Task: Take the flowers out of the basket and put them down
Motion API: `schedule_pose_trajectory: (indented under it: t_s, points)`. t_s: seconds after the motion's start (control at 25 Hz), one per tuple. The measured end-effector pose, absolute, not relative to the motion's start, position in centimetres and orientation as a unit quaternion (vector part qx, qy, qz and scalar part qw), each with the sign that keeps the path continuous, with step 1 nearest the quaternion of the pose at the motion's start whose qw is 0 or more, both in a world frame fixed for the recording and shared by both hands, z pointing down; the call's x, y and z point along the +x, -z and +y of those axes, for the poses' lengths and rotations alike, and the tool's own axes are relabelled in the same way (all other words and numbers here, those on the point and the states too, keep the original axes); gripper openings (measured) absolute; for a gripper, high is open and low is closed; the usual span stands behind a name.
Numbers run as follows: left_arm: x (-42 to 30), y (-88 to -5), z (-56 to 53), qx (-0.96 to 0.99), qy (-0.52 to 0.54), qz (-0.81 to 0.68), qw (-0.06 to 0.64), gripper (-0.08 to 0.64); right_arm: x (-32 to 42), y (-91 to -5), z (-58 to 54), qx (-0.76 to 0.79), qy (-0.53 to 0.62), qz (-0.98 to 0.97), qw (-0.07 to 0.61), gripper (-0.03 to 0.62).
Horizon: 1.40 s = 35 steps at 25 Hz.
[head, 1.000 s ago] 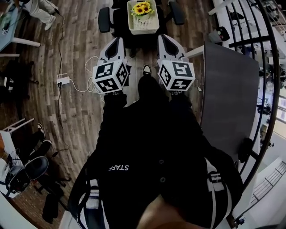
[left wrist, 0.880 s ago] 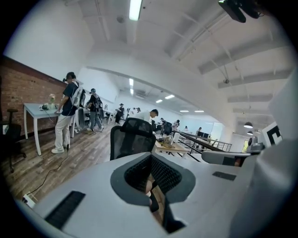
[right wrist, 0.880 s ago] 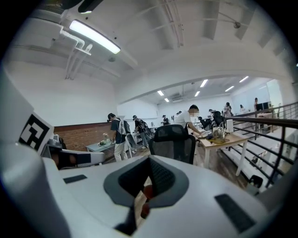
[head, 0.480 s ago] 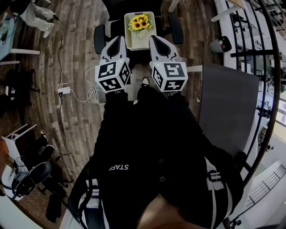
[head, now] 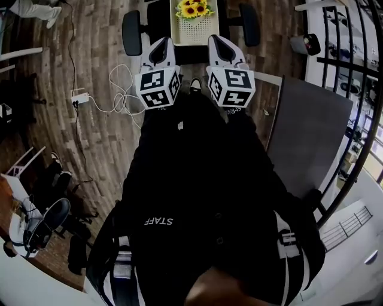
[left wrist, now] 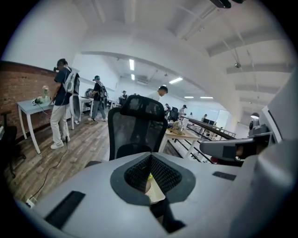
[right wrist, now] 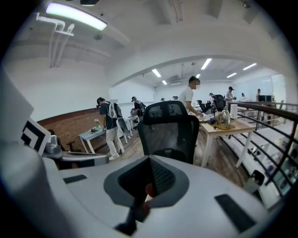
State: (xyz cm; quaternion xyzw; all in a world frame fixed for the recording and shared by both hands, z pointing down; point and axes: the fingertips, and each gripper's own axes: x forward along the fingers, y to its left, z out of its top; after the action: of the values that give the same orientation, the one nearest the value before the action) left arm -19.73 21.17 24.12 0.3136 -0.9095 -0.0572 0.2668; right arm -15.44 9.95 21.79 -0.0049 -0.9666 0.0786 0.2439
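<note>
A white perforated basket (head: 195, 28) with yellow sunflowers (head: 192, 9) stands on the seat of a black office chair (head: 132, 33) at the top of the head view. My left gripper (head: 163, 43) and right gripper (head: 216, 40) are side by side just short of the basket, one at each near corner, without touching it. Both are shut with nothing in them. In the left gripper view the jaws (left wrist: 150, 155) meet, and a sliver of the basket (left wrist: 155, 191) shows through the gap behind the tips. The right gripper (right wrist: 150, 160) faces the chair back (right wrist: 170, 132).
A dark grey table (head: 311, 137) stands close on the right, with a black railing (head: 353, 72) behind it. A white cable and power strip (head: 81, 95) lie on the wooden floor to the left. Several people stand at desks (left wrist: 35, 108) farther off.
Both grippers have moved forward and lower, toward the chair, and now flank the basket's near edge. The basket has shifted to the top edge of the head view.
</note>
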Motion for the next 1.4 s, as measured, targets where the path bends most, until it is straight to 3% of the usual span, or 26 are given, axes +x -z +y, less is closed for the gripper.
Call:
schedule_pose_trajectory:
  t_s: [0.4,0.8,1.4]
  points:
    - [-22.5,-37.1,18.7,0.318,0.034,-0.889,0.328,0.002,-18.9,-35.7,9.5,0.014,-0.072,-0.949,0.306,0.012]
    - [-26.5,-51.1,17.9,0.313,0.052,-0.882,0.348,0.002,-23.6,-49.9,8.1,0.016,-0.053,-0.942,0.332,0.012]
    - [-29.3,-59.0,14.8,0.313,0.064,-0.87,0.375,0.002,-27.2,-60.2,4.7,0.023,-0.044,-0.927,0.372,0.014]
